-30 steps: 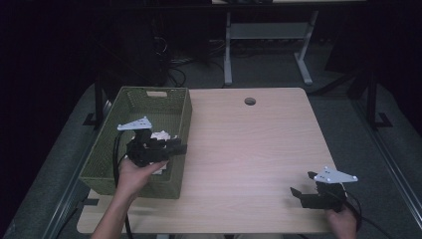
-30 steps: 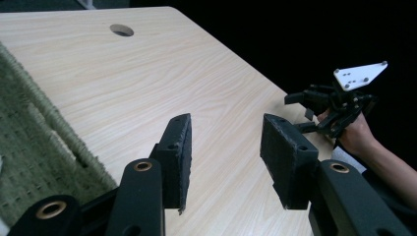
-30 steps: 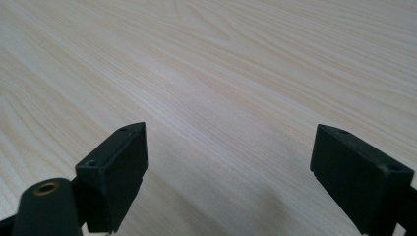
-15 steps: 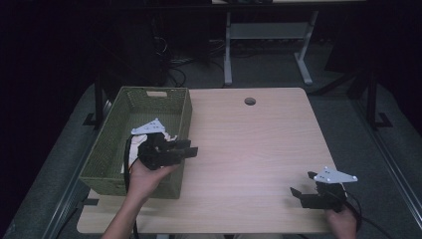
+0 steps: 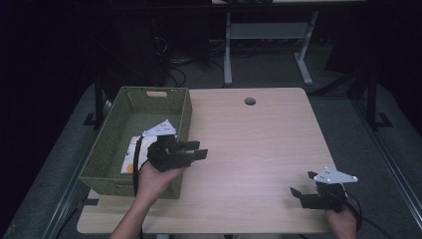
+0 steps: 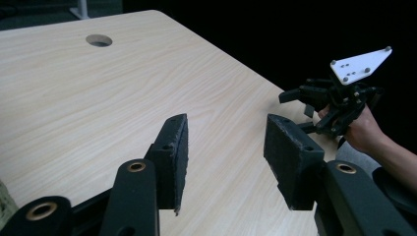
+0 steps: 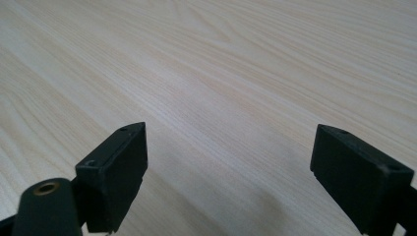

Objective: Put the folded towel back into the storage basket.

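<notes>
High view has the left gripper [image 5: 199, 149] held over the desk [image 5: 259, 149] just off the right wall of the green woven basket [image 5: 112, 149], jaws parted with nothing between them, while a white packet with an orange mark [image 5: 130, 154] lies on the basket floor behind the hand. Right gripper [image 5: 302, 185] sits low at the desk's near right corner, well apart from the basket, jaws spread wide over bare wood and gripping nothing. Left gripper view looks across the desk toward a round cable hole [image 6: 99, 40] and the other gripper.
</notes>
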Motion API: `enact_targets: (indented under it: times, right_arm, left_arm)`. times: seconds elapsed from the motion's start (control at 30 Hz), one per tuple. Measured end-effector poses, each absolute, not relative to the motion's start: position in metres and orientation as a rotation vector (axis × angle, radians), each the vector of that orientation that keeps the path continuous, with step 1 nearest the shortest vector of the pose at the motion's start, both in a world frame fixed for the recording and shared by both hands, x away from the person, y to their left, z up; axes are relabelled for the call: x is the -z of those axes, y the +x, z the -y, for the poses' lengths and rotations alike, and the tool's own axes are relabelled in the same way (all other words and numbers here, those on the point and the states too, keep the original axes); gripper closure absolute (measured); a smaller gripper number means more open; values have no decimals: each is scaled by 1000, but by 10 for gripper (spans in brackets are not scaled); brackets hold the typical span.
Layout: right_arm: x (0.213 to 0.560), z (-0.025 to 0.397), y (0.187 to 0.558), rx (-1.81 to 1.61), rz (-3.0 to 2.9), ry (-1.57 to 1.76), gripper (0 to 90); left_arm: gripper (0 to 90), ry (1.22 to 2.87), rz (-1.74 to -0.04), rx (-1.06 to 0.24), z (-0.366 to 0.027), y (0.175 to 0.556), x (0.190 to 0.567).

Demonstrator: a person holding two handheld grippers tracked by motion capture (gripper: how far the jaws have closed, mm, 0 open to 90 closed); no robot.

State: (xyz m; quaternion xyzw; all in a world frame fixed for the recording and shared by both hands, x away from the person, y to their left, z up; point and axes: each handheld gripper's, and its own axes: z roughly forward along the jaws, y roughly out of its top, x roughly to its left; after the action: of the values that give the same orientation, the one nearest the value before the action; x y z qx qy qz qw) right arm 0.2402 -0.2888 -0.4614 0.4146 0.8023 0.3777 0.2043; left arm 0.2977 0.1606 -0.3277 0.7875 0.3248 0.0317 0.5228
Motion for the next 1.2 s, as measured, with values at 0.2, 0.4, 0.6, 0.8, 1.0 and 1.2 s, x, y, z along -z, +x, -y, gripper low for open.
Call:
enact_targets:
  times: [0.2, 0.4, 0.6, 0.8, 1.0, 1.2]
  right_arm:
    - [461, 290, 240, -1054, -2237, 1155, 137]
    - [461, 292, 239, -1066, -2225, 1159, 137]
    - [461, 293, 239, -1071, -2218, 1163, 137]
    - [461, 294, 240, -1072, -2220, 1166, 137]
    - [461, 293, 240, -1077, -2219, 1165, 137]
    - [461, 292, 240, -1074, -2228, 1163, 137]
  left_arm:
    - [516, 1877, -773, -84, -150, 299, 329]
    - [511, 1896, -754, -78, -134, 300, 332]
    - [501, 1915, -731, -69, -115, 299, 337]
    - [500, 1942, -704, -76, -99, 296, 341]
    - [496, 1956, -695, -81, -89, 294, 348]
    - [470, 2004, -665, -101, -70, 291, 362]
